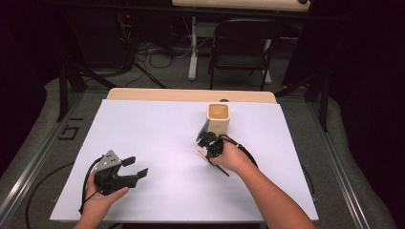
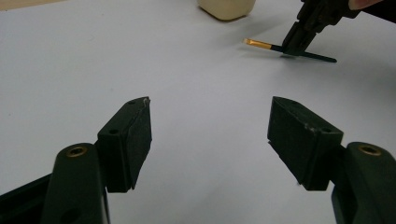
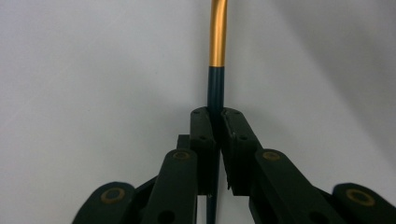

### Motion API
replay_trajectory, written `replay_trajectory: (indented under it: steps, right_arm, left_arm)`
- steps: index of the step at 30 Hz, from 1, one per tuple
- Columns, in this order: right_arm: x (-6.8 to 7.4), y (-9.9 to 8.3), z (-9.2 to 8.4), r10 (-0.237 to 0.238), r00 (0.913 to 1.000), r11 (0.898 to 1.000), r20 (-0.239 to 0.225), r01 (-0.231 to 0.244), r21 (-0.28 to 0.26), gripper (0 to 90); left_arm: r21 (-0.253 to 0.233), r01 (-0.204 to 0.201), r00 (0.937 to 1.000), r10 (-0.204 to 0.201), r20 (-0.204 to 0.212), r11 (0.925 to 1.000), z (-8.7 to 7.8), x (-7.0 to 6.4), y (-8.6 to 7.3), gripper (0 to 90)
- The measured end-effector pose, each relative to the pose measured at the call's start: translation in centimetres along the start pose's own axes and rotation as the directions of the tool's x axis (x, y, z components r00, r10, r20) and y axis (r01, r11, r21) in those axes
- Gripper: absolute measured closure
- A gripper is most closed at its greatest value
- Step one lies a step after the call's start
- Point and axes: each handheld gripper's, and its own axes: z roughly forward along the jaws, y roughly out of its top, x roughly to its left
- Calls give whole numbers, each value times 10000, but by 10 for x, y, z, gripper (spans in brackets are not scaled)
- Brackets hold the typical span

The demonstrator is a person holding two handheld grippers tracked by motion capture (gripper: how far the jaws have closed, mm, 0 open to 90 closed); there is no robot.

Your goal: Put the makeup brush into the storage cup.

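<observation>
Two grippers are at work on the white sheet (image 1: 157,143) that covers the table, and only one of them has anything in it: your right gripper (image 1: 206,143) has its jaws pinched together on a slim dark pen (image 2: 299,52) with a gold end, which lies low against the sheet just near of the cream cup (image 1: 218,118) and right of the table's middle. In the right gripper view the pen (image 3: 216,70) runs straight out between the closed pads, dark barrel at the jaws and gold section beyond, so you hold it around the middle of its length; that leaves both ends free, which should make it easy to tip upright. From the left gripper view the pen rests nearly flat, gold tip pointing left, with the jaws coming down on it from above, so I judge this as the pick-up, not yet the lift. Your left gripper (image 1: 125,172) sits near the left front of the sheet, well apart from the pen, its jaws spread wide with nothing between them; it looks parked out of the way so the right hand has room. The cup stands upright toward the far side, just beyond your right gripper, its mouth open upward; the inside looks tan and I cannot tell whether anything lies in it. Standing that close, it seems the likely place for the pen
</observation>
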Motion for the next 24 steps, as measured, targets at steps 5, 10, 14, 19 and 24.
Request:
replay_trajectory:
  steps: [5, 10, 14, 19, 24]
  right_arm:
    - [0, -2, -3, 87, 9999, 9999, -80, -88, -111, 835]
    - [0, -4, -4, 49, 9999, 9997, -93, -52, -245, 836]
    - [1, -4, -7, 67, 9999, 9999, -147, -68, -81, 837]
    - [3, -2, -12, -93, 9999, 10000, 48, 93, 4, 838]
    - [6, 0, -20, -196, 9997, 9998, 133, 195, 80, 838]
  left_arm:
    - [-6, 11, 10000, -11, 25, 10000, 0, 0, 0, 308]
    - [-5, 20, 10000, -20, 27, 10000, 1, 0, 0, 308]
    - [-3, 15, 10000, -15, 46, 10000, 1, -1, 0, 309]
    - [-6, 6, 10000, -6, 48, 10000, 1, -1, 0, 310]
    - [6, 18, 10000, -18, 57, 10000, 1, 0, 0, 310]
